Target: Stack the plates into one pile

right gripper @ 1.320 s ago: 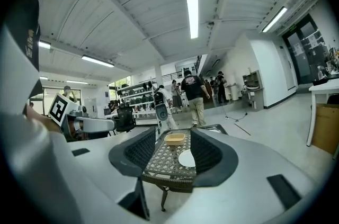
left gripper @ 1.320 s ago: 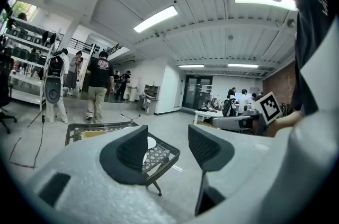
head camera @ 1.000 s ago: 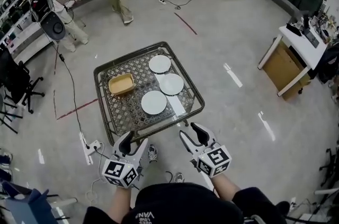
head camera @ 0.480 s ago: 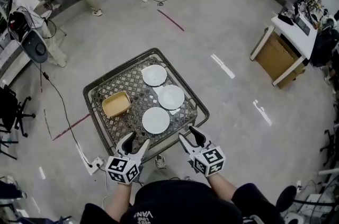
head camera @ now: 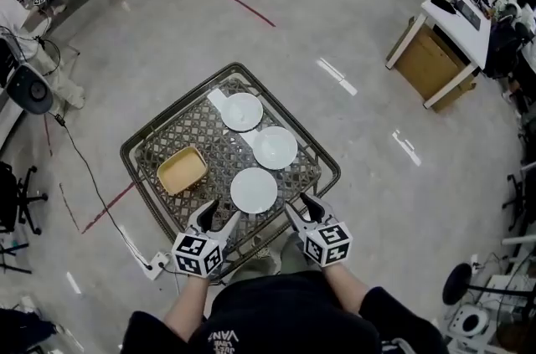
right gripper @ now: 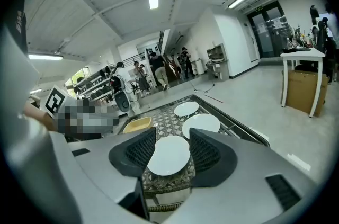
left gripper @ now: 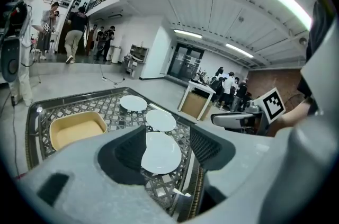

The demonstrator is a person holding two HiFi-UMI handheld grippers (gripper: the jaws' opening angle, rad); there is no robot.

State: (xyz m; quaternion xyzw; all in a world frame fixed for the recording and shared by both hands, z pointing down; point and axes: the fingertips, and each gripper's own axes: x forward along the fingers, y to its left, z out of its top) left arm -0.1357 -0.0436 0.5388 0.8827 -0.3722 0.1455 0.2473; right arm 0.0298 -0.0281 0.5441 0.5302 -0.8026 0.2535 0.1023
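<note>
The person's two arms are reaching out from the bottom of the head view, each hand holding a claw. The left claw (head camera: 219, 214) is hanging just over the near edge of the table (head camera: 197, 130), and its jaws are opening wide with nothing pinched between them. The right claw (head camera: 303, 208) is hanging over the same edge, a bit to the right, and its jaws are standing wide apart and holding nothing too. Both claws are pointing at the near plate (head camera: 254, 190), which is lying flat just past the near edge, between the two claws but not touching them. To its left, a yellow dish (head camera: 182, 170) is sitting by the table's left edge. Past the near plate, the middle plate (head camera: 275, 147) is lying by itself near the right edge. The far plate (head camera: 241, 111) is lying close to the far corner. The three plates are making a row and none is sitting on top of another. Far off across the floor, a white desk (head camera: 456, 17) is standing at the right.
</note>
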